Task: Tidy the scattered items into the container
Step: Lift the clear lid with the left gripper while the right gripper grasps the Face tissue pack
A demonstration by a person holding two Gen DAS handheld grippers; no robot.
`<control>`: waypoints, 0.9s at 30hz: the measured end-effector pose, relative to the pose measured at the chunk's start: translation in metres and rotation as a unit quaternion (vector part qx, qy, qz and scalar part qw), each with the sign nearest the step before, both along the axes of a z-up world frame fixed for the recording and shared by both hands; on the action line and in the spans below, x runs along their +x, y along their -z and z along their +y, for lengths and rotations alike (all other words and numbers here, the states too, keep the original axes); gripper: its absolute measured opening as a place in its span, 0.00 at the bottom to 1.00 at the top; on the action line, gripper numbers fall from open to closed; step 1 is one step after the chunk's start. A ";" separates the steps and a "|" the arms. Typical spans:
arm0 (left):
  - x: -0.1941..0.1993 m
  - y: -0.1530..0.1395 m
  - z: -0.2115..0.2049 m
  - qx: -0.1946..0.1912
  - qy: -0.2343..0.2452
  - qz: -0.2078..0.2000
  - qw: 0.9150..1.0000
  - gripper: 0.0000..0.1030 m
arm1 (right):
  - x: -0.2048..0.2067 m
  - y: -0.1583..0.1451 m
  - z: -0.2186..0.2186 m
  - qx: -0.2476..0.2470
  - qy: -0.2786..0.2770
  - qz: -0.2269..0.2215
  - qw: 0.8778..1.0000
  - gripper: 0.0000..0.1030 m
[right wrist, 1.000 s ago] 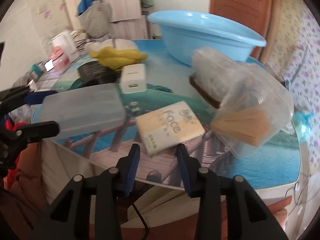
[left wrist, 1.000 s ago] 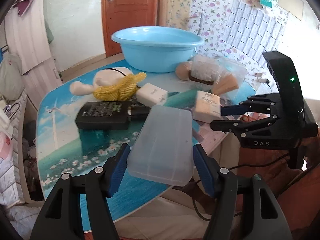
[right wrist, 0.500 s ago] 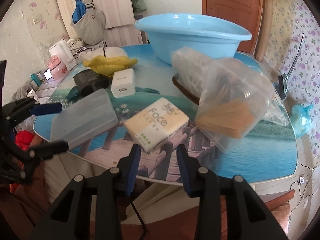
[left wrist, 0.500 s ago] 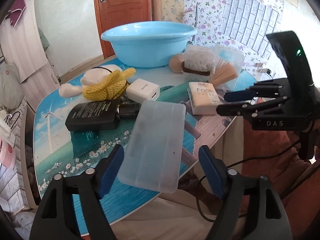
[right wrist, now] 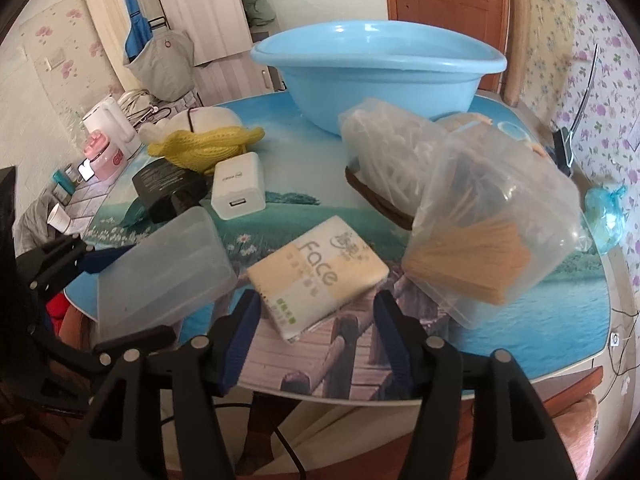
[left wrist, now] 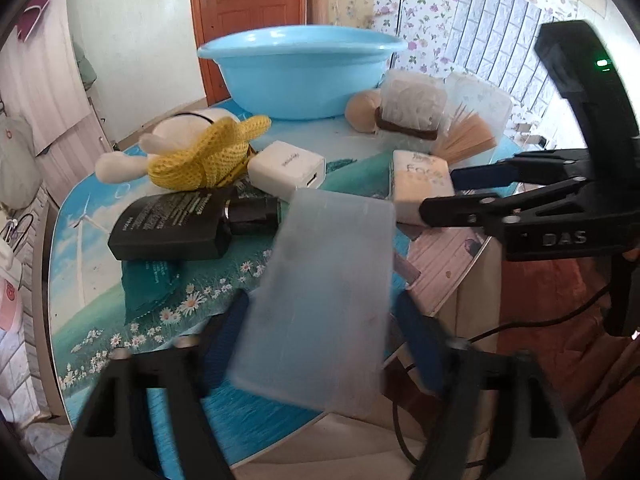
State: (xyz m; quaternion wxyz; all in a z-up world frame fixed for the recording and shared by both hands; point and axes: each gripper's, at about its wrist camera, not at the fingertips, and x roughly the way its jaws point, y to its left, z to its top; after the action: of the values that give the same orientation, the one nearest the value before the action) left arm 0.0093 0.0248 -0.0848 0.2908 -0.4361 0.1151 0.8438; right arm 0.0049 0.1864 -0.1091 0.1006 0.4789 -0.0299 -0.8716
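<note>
Both grippers lined up on bench items, nothing in basin [right wrist: 376, 76] yet.
Left gripper [left wrist: 320, 344] jaws spread, frosted box [left wrist: 320, 300] lengthwise between them; right gripper [right wrist: 316, 340] jaws spread, tissue pack [right wrist: 318, 272] just ahead.

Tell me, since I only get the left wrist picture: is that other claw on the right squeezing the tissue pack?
Observer: No. The right wrist view shows the right gripper open, with only the near corner of the tissue pack between its fingers.
Operator: Is there anything beside the table that I can't see?
Observer: Yes, a white kettle and a pink jar stand beyond the left edge of the table.
Operator: And on the other side?
Observer: A knotted blue plastic bag shows just past the right edge.
</note>
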 end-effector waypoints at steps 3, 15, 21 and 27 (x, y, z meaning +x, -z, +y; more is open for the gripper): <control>0.003 -0.001 -0.003 0.006 0.004 -0.005 1.000 0.59 | -0.003 0.002 -0.003 0.006 0.001 -0.001 1.000 0.57; 0.014 -0.030 -0.026 0.036 -0.013 0.020 0.999 0.60 | 0.002 -0.001 -0.009 0.031 -0.035 0.019 0.999 0.37; 0.012 -0.043 -0.033 0.046 -0.030 0.035 0.998 0.60 | 0.007 -0.012 -0.015 0.024 -0.056 0.041 0.997 0.33; 0.007 -0.042 -0.034 0.044 -0.036 0.033 0.998 0.60 | 0.009 -0.010 -0.018 0.030 -0.067 0.035 0.997 0.32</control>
State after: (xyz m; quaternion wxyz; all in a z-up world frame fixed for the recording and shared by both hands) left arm 0.0167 -0.0090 -0.0425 0.2752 -0.3984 0.0720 0.8720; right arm 0.0136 0.1683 -0.0993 0.1455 0.4516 0.0321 -0.8797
